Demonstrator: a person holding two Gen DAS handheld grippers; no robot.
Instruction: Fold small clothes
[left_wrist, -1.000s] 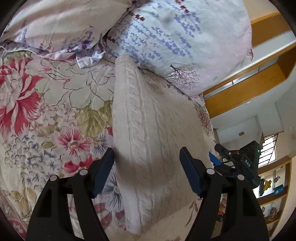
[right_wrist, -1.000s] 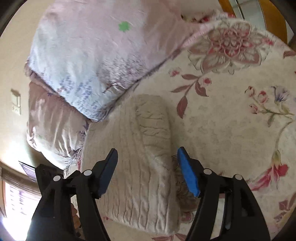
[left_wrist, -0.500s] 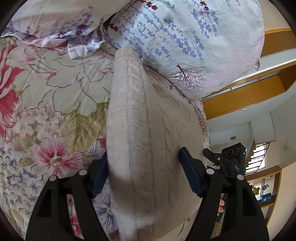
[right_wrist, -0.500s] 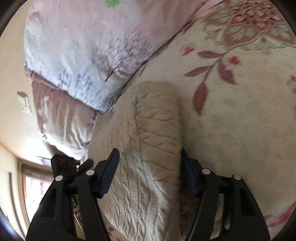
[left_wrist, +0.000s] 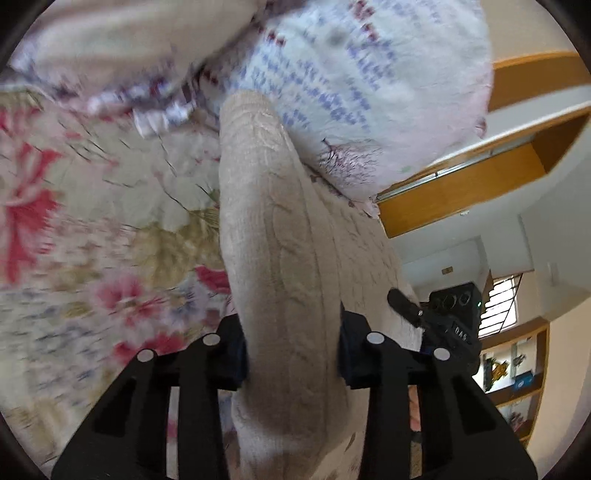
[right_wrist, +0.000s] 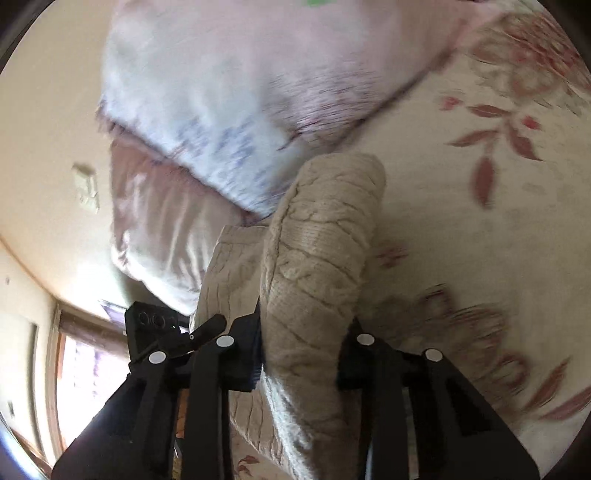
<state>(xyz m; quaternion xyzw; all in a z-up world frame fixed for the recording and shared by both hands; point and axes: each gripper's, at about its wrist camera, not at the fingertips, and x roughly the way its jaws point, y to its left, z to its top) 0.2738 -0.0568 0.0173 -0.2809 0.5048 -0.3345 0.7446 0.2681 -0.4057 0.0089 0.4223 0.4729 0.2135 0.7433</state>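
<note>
A cream cable-knit sweater (left_wrist: 273, 236) lies folded on the floral bedspread (left_wrist: 92, 221), its far end against the pillows. My left gripper (left_wrist: 291, 350) has its jaws closing on the sweater's left edge, and the knit bulges up between the pads. In the right wrist view the same sweater (right_wrist: 314, 258) is bunched into a thick fold. My right gripper (right_wrist: 303, 354) has its jaws closing on that right edge, pads pressed into the knit. Each gripper shows in the other's view, the right gripper (left_wrist: 447, 321) at the sweater's far side and the left gripper (right_wrist: 162, 332) beyond the fold.
Two patterned pillows (left_wrist: 351, 74) are stacked at the head of the bed, touching the sweater's far end. A wooden headboard or ledge (left_wrist: 480, 177) runs behind them. Shelves (left_wrist: 517, 369) and a window show past the bed's edge. The bedspread (right_wrist: 498, 184) stretches to the right.
Both grippers have closed from wide open onto the sweater's two side edges. The knit, flat before, is now pinched up into thick folds between the pads. Both views are blurred.
</note>
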